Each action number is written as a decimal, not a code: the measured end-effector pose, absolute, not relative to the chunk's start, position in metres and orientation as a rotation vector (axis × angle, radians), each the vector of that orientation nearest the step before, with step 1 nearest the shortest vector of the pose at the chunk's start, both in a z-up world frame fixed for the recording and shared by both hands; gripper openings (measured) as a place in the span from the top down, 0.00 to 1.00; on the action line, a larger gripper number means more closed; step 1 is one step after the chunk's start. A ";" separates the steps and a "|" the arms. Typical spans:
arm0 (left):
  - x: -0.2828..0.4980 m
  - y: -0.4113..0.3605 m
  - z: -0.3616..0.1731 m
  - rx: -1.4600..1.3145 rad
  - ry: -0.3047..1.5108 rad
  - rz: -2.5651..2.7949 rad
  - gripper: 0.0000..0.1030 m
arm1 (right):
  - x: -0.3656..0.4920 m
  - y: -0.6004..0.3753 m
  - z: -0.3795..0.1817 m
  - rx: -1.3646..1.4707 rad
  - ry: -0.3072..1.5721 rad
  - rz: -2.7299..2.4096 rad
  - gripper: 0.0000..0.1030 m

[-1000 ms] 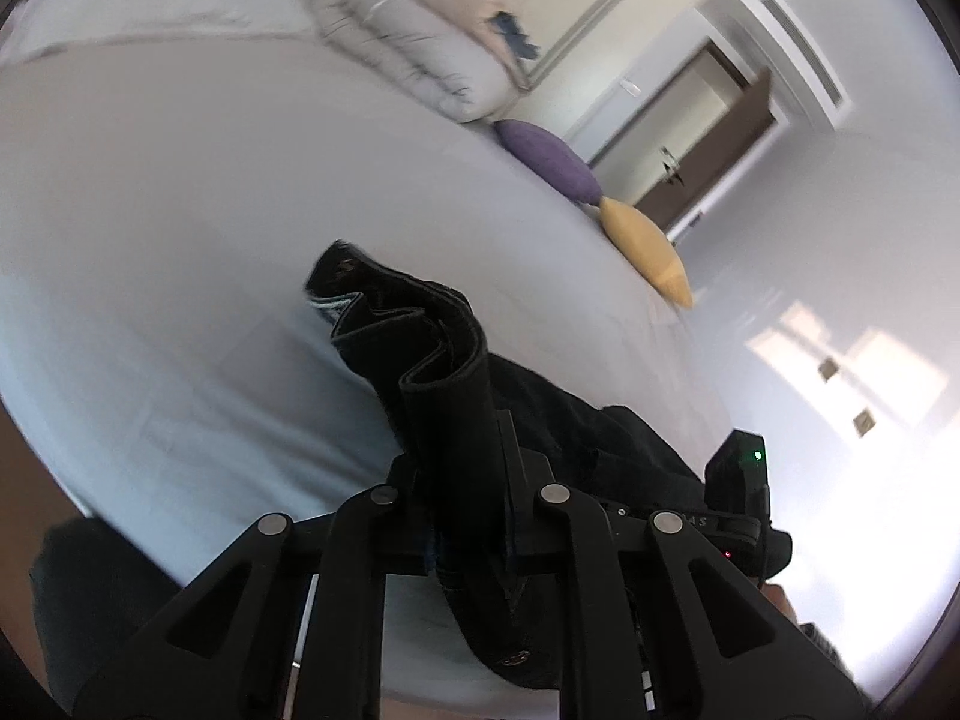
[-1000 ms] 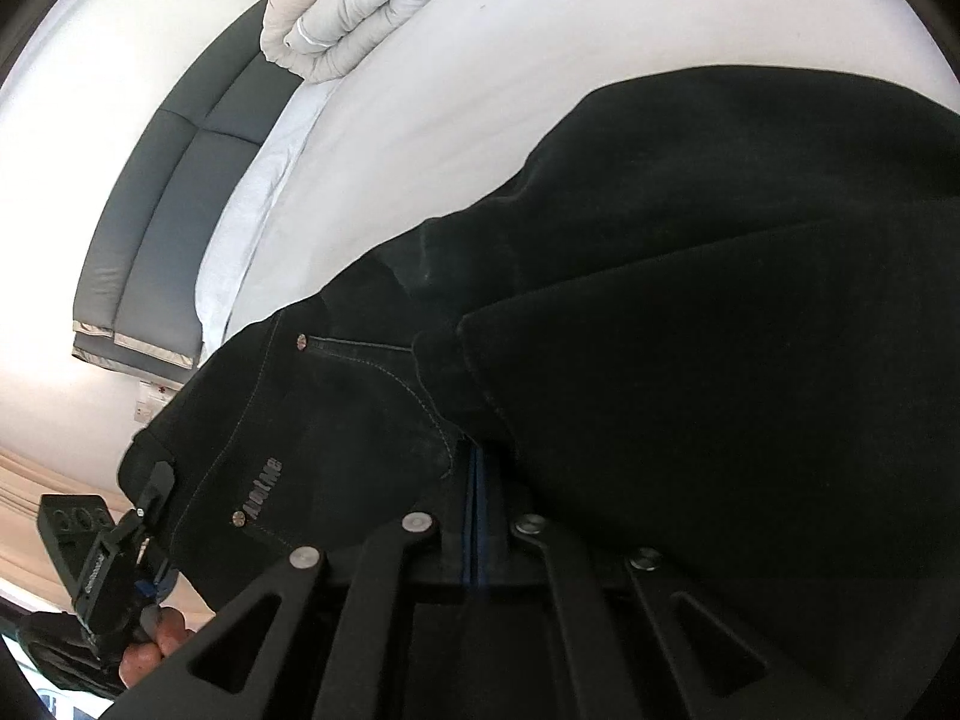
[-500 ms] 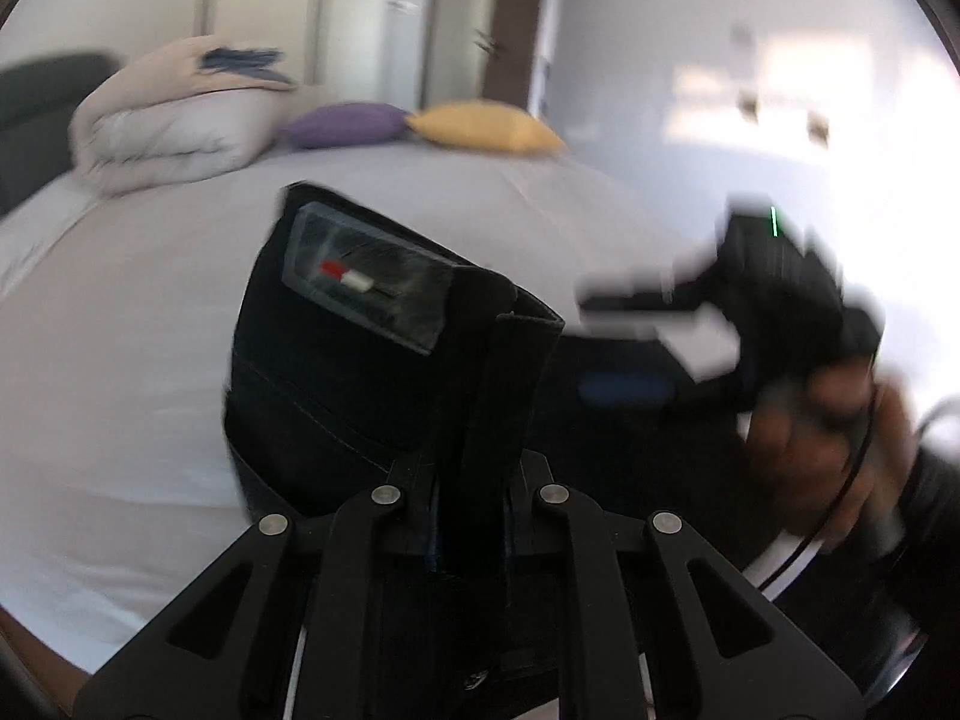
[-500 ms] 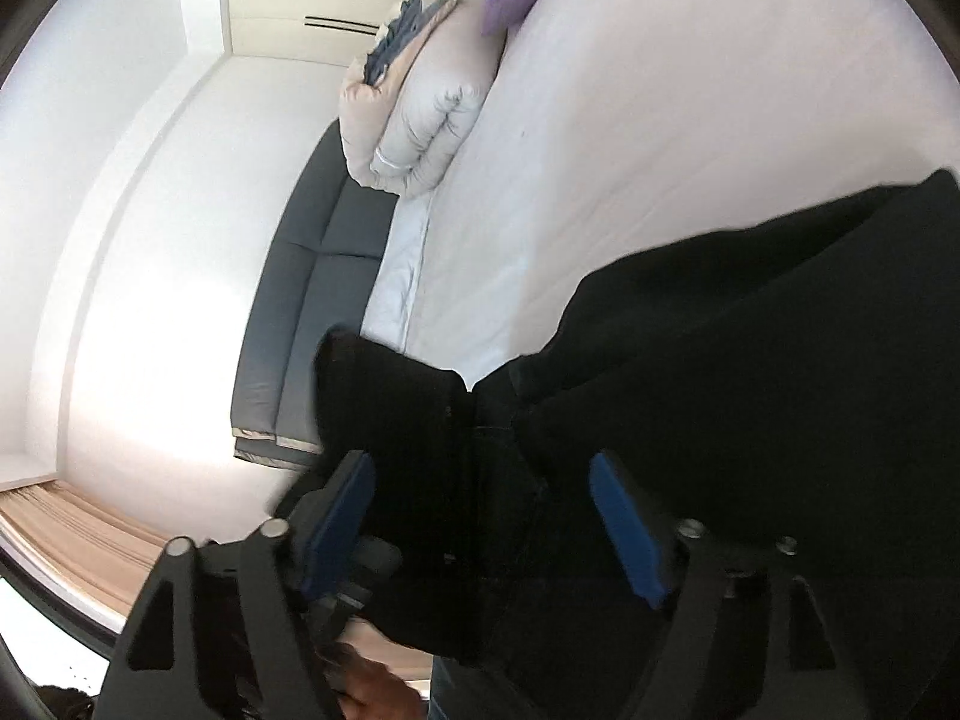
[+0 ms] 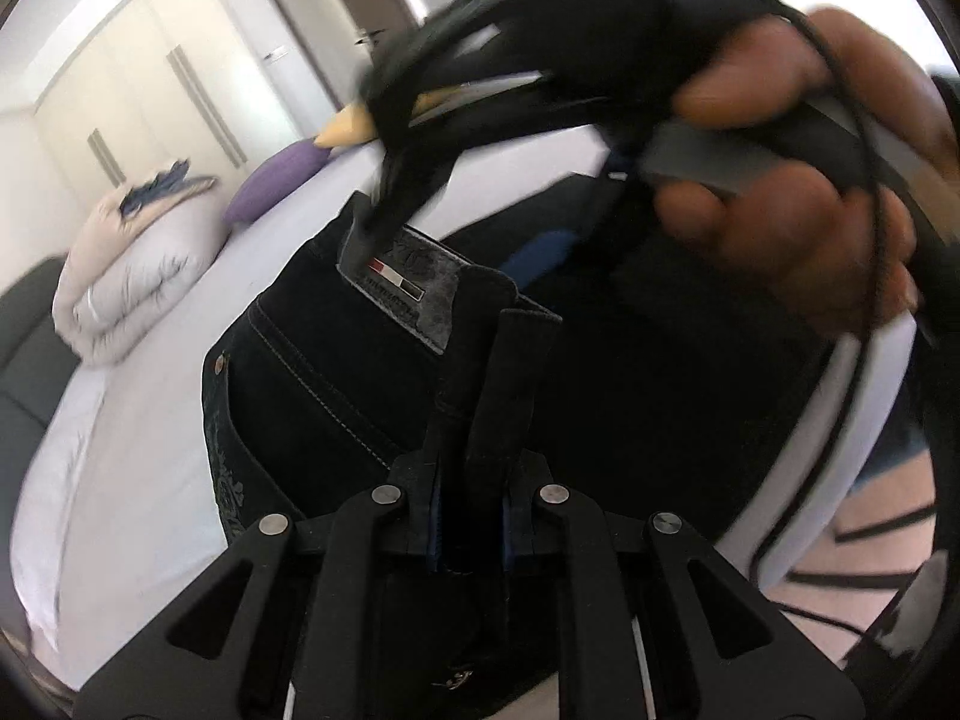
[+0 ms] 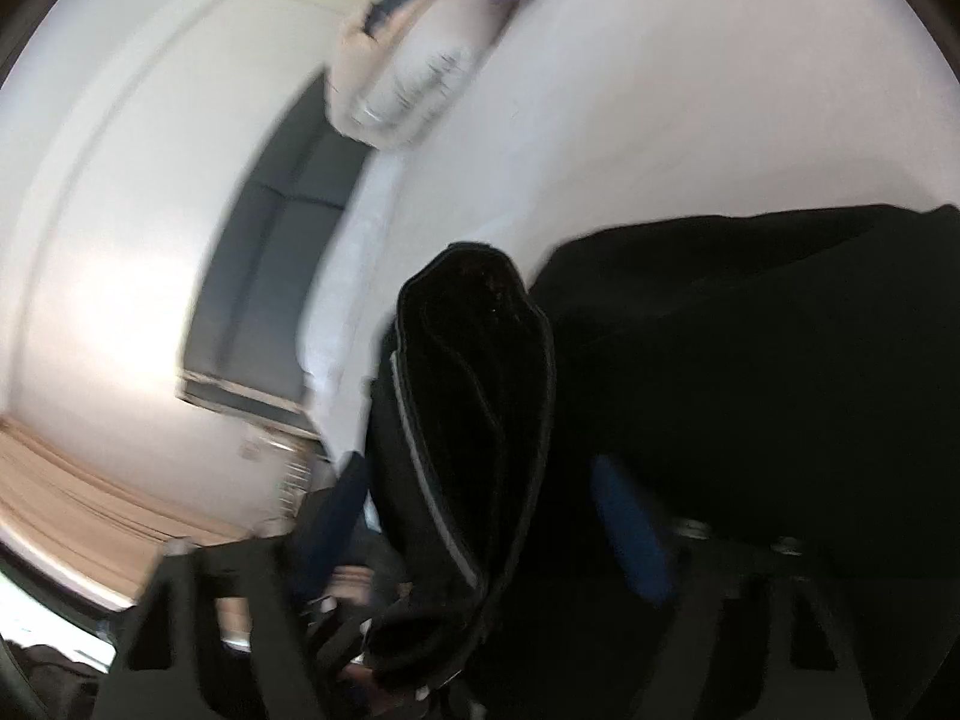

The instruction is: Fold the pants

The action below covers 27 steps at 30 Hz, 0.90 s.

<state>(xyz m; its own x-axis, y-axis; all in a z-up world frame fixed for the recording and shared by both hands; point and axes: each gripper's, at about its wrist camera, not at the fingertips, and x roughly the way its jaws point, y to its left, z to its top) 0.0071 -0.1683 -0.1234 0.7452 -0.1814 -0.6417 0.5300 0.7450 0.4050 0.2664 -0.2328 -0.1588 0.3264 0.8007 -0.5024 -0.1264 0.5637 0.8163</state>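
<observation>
The white bed (image 5: 150,450) takes up most of the room, with a rolled duvet (image 5: 138,276), a purple cushion (image 5: 270,192) and a yellow cushion (image 5: 345,131) pushed to its far side, and the black jeans (image 5: 336,372) lie across the sheet nearer to me. One side of their waistband (image 5: 516,360) is lifted and carried over towards the other, so this looks like the lengthwise fold, one leg being laid onto the other. The left gripper (image 5: 469,531) has its jaws drawn narrow and clamped on a bunched strip of that waistband, the leather brand patch (image 5: 399,288) showing just beyond. The right gripper (image 6: 480,516), held in the person's right hand (image 5: 798,192), is close above the same end of the jeans; its jaws are closing with a thick fold of the dark denim standing between the blue pads (image 6: 630,534), though I cannot see them pressing on it yet. To my eye the next move calls for the right gripper to close firmly on that waistband fold, then for both to bring the edges level, lower them onto the bed and smooth the legs flat.
</observation>
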 end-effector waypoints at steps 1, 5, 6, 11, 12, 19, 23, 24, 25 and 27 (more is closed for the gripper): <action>0.004 -0.172 -0.127 0.631 0.612 -0.428 0.88 | 0.269 -0.233 -0.162 0.749 1.092 0.674 0.53; -0.003 -0.188 -0.141 0.656 0.623 -0.469 0.88 | 0.264 -0.246 -0.173 0.736 1.128 0.593 0.76; -0.003 -0.192 -0.143 0.659 0.624 -0.474 0.88 | 0.263 -0.248 -0.174 0.744 1.125 0.592 0.79; -0.002 -0.209 -0.149 0.668 0.629 -0.507 0.89 | 0.258 -0.253 -0.171 0.688 1.097 0.571 0.87; 0.000 -0.213 -0.149 0.666 0.629 -0.514 0.89 | 0.262 -0.253 -0.171 0.682 1.093 0.567 0.87; 0.013 -0.255 -0.147 0.656 0.616 -0.599 0.89 | 0.258 -0.283 -0.161 0.665 1.062 0.526 0.88; 0.023 -0.271 -0.150 0.658 0.611 -0.635 0.89 | 0.257 -0.306 -0.158 0.662 1.060 0.497 0.88; 0.025 -0.275 -0.150 0.659 0.610 -0.641 0.88 | 0.258 -0.311 -0.158 0.660 1.059 0.491 0.88; 0.028 -0.275 -0.150 0.660 0.610 -0.643 0.88 | 0.258 -0.314 -0.157 0.659 1.058 0.487 0.88; 0.032 -0.274 -0.154 0.664 0.613 -0.649 0.89 | 0.255 -0.322 -0.159 0.662 1.058 0.481 0.88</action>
